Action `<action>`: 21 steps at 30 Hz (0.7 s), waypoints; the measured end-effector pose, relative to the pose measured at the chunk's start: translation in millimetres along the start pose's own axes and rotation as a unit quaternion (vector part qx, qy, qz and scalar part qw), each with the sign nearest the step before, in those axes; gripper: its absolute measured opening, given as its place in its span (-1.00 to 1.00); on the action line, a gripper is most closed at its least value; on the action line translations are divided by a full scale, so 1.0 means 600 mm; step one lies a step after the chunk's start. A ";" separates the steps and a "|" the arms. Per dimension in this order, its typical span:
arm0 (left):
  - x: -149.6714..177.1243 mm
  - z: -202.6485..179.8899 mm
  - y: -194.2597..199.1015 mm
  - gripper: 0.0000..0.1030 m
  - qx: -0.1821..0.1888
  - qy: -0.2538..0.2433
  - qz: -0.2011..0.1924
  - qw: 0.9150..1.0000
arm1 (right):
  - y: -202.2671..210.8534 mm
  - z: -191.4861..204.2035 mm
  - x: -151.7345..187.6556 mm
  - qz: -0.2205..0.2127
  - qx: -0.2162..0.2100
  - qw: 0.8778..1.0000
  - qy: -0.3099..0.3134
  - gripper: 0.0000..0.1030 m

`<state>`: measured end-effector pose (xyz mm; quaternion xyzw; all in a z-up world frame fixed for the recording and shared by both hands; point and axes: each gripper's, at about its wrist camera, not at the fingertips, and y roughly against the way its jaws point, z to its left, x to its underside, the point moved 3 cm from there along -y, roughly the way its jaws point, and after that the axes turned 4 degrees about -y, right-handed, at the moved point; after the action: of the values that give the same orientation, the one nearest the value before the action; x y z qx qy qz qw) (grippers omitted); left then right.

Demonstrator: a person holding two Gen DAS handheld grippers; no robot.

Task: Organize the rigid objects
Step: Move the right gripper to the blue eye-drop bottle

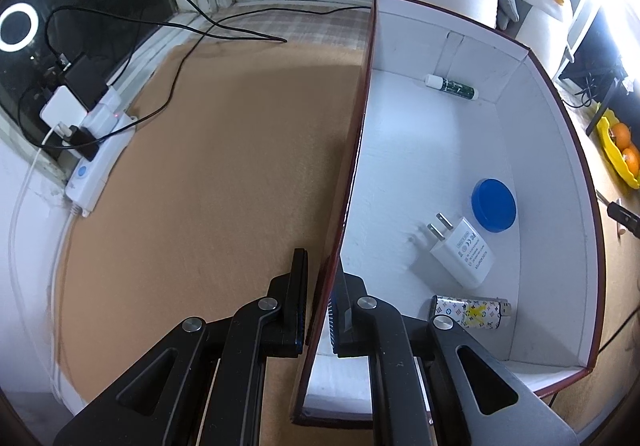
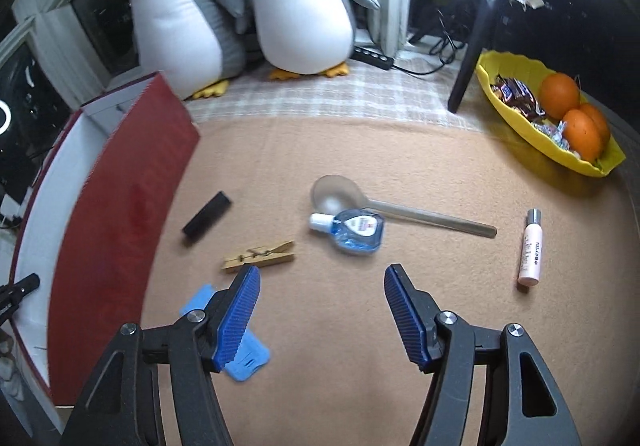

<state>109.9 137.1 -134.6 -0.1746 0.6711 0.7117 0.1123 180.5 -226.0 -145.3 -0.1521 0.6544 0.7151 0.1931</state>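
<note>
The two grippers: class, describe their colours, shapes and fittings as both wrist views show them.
Both have black angular linkage arms with triangular cut-outs and round silver pivot bolts. The right gripper has blue ribbed finger pads; the left gripper has dark fingers with blue-edged ridged pads. No cables or sleeves visible.

Fisheye warp, upper-right lamp glare

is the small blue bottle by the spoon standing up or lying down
Lying down: the small blue bottle rests flat on the cloth, white cap sideways, against the spoon.
</note>
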 end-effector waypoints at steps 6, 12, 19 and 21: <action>-0.004 -0.002 -0.004 -0.82 -0.010 0.002 0.008 1.000 | -0.045 -0.021 -0.020 0.014 0.003 1.000 0.004 0.18; -0.007 -0.003 -0.006 -0.80 -0.017 0.005 0.011 1.000 | -0.079 -0.020 -0.031 0.026 0.006 0.999 0.021 0.18; -0.006 -0.003 -0.006 -0.80 -0.021 0.008 0.012 1.000 | -0.101 -0.016 -0.040 0.038 0.002 0.999 0.021 0.18; -0.006 -0.003 -0.006 -0.80 -0.022 0.008 0.012 1.000 | -0.104 -0.012 -0.041 0.041 0.003 0.999 0.019 0.18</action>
<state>114.6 135.8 -136.5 -0.1751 0.6584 0.7259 0.0944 231.8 -230.7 -189.2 -0.1381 0.6654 0.7177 0.1519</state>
